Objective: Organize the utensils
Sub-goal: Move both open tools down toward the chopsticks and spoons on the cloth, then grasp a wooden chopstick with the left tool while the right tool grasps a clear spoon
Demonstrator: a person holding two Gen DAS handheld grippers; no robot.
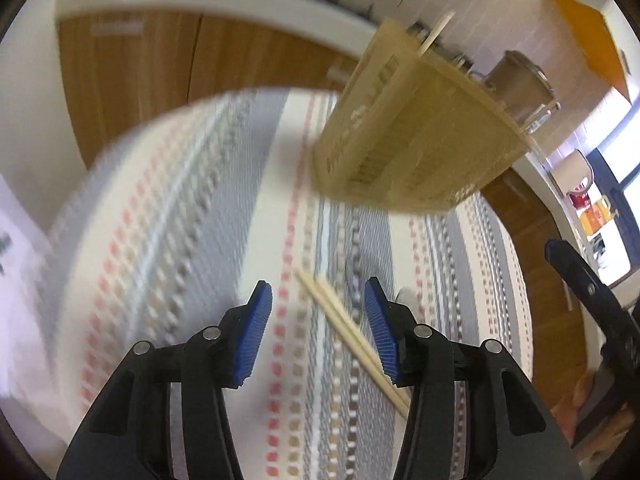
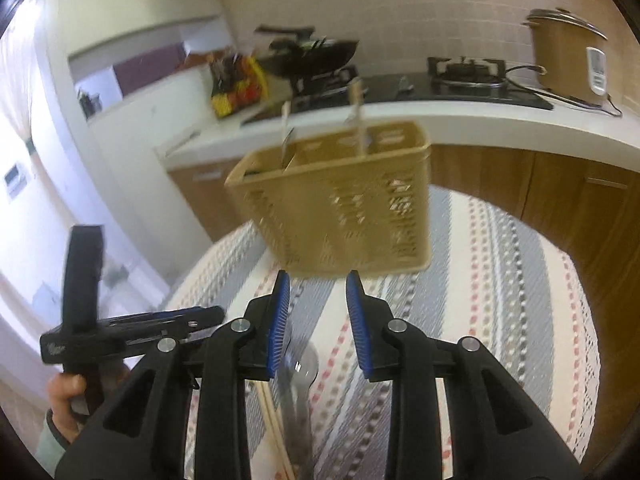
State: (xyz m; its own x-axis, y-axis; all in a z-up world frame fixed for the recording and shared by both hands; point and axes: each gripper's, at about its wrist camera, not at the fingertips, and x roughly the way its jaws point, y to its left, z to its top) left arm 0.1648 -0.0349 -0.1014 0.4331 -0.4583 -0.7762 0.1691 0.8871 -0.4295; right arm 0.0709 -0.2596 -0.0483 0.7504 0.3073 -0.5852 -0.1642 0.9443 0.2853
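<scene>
— What did your left gripper (image 1: 318, 300) have?
— Nothing. Its jaws stood spread, and the pair of pale wooden chopsticks (image 1: 344, 328) lay flat between them on the striped woven tablecloth (image 1: 180, 208), untouched.
— And the right gripper (image 2: 318, 292)?
— Parted too, empty. The tan perforated plastic utensil basket (image 2: 340, 200) stood just beyond its tips, a couple of handles upright inside. A blurred metal utensil (image 2: 298, 392) lay beneath its jaws.

Tan slotted utensil basket (image 2: 340, 204) upright on striped cloth, pale chopsticks (image 1: 348, 334) lying flat nearby
</scene>
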